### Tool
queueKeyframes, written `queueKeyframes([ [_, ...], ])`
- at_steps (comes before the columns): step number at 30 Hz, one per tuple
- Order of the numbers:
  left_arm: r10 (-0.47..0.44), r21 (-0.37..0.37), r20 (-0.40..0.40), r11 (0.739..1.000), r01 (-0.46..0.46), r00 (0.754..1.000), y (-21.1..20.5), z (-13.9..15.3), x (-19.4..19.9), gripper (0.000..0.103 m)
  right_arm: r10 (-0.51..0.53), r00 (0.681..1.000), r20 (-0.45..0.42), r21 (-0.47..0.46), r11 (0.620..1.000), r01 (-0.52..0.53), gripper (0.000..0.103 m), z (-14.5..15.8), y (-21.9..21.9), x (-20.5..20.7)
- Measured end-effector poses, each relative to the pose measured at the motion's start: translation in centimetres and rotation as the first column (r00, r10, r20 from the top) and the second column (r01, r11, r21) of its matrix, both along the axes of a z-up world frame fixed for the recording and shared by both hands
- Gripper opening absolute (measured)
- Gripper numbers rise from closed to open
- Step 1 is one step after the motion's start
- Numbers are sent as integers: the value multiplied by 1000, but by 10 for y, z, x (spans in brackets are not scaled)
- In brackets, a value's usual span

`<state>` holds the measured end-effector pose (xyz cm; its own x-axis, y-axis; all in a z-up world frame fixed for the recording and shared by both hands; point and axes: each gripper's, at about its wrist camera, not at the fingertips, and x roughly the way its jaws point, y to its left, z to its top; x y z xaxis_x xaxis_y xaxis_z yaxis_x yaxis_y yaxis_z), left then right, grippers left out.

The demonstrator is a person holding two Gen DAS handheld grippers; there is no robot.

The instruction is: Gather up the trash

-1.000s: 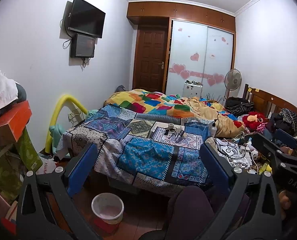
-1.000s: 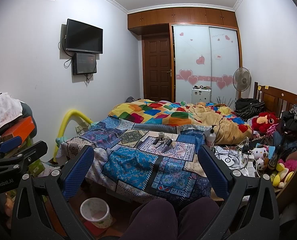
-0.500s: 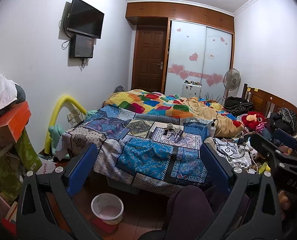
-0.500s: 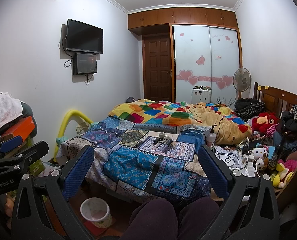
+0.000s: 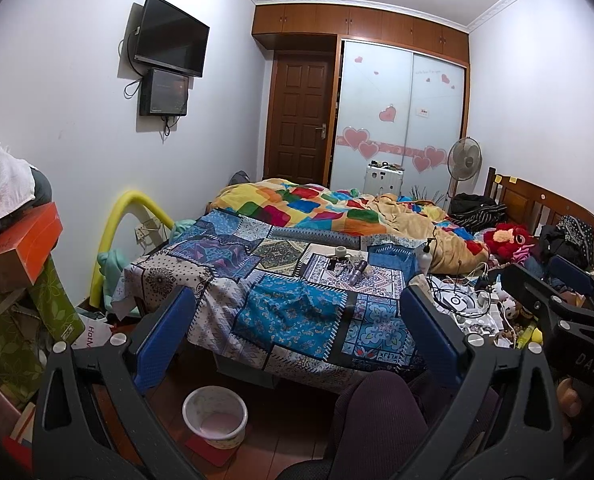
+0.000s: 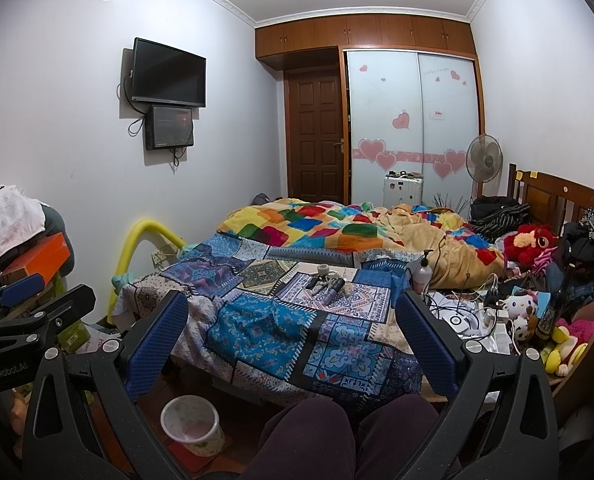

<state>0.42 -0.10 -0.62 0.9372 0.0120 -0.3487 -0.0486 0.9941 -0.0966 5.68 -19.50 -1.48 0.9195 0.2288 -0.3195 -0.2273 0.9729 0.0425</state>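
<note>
Big picture first: the wide bed under a blue patchwork cover (image 6: 281, 332) fills the middle of both views, its near edge hanging over the floor at about 6 o'clock from centre. On top toward 12 o'clock lies a rumpled multicoloured block-pattern duvet (image 6: 325, 228). At 3 o'clock, a crowded heap of plush toys, cables and dark clothing (image 6: 537, 292) packs the gap to the wooden headboard, no free room there. At 9 o'clock, a stack with an orange cardboard box (image 5: 25, 244) crowds the left wall, and a yellow foam arch (image 5: 117, 232) stands by the bed's corner.

Open floor is a narrow reddish strip between the bed's near edge and the person's dark-trousered knees (image 6: 329, 432).

Left gripper (image 5: 297, 332): blue-padded fingers spread wide, nothing between them, held above the bed's near edge. Right gripper (image 6: 293, 340): same, wide apart and empty.

On that floor strip at 7 o'clock, the small white plastic waste bin (image 6: 191, 426) stands upright on a red mat, just short of the bed's edge.

Smallest: a cluster of small grey tubes and a tape roll (image 6: 329, 280) lies mid-bed on the cover, well ahead of both grippers, beside a white pump bottle (image 6: 423, 272) at 2 o'clock.
</note>
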Motion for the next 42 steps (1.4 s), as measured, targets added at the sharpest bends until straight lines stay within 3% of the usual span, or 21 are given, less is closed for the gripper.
queueKeyframes([
  [13, 7, 7, -13, 1000, -7, 1000, -4, -6, 4, 103, 1, 1000, -22, 1, 1000, -1, 103, -3, -1, 8],
  [22, 26, 8, -21, 1000, -26, 999, -3, -2, 42, 103, -19, 1000, -18, -20, 1000, 19, 103, 1, -7, 42],
  [33, 5, 8, -30, 1000, -5, 1000, -9, 6, 145, 103, -76, 995, -58, -37, 997, 74, 103, 4, -30, 127],
  [37, -21, 9, -50, 1000, 21, 999, -17, -2, 198, 103, -112, 991, -78, -72, 992, 107, 103, -4, -38, 164],
  [42, -48, 15, -112, 999, 50, 993, -30, -23, 264, 97, -120, 978, -168, -54, 992, 112, 103, -24, -54, 215],
])
